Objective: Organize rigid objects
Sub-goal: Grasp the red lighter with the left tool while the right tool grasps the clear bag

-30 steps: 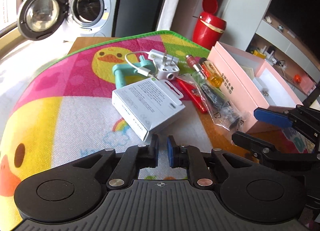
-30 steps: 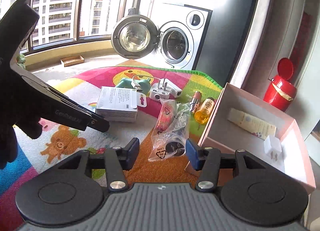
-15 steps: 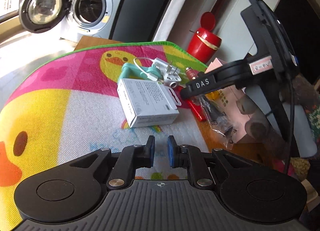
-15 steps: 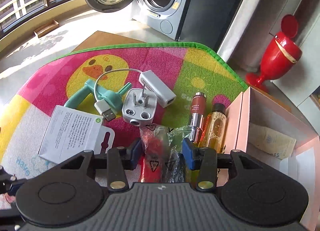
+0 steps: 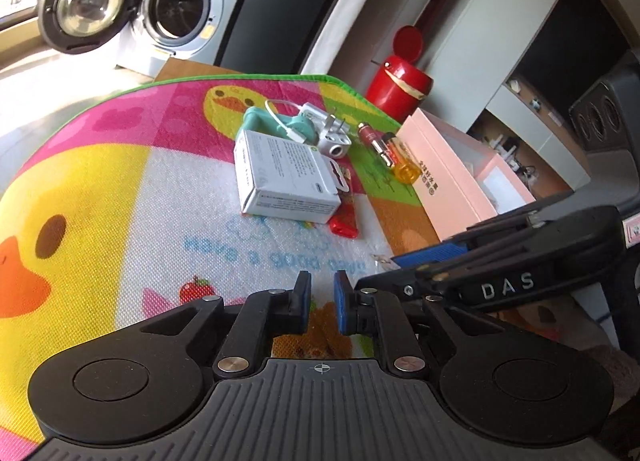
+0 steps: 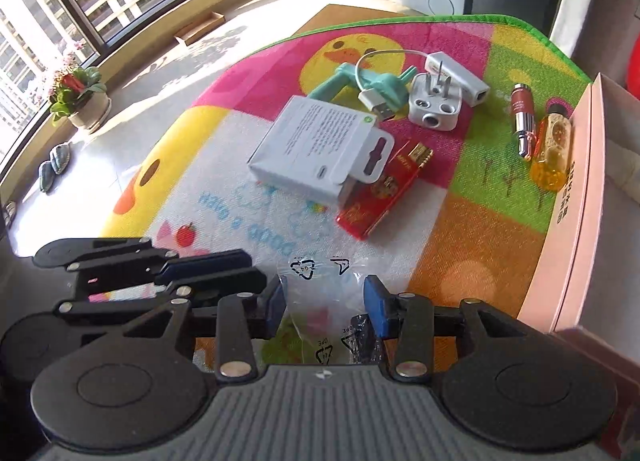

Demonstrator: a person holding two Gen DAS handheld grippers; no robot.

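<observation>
My right gripper [image 6: 324, 301] is shut on a clear plastic bag [image 6: 320, 301] with dark parts inside and holds it above the mat. My left gripper [image 5: 320, 297] is nearly shut and empty, low over the colourful mat [image 5: 120, 189]. On the mat lie a white box [image 6: 316, 149], a red packet [image 6: 380, 193], a white plug adapter [image 6: 436, 107], a teal hook with a USB cable [image 6: 372, 85], a lipstick [image 6: 524, 121] and a yellow bottle [image 6: 554, 153]. The open pink box [image 5: 452, 169] stands at the right.
A red bin [image 5: 400, 81] stands behind the mat. A washing machine [image 5: 172, 13] with its door open is at the back. A potted plant [image 6: 80, 97] sits by the window. The left gripper shows in the right wrist view [image 6: 160, 269].
My right gripper has closed on the plastic bag and pulled it back off the red packet toward the near edge. My left gripper has drawn back from the white box.
</observation>
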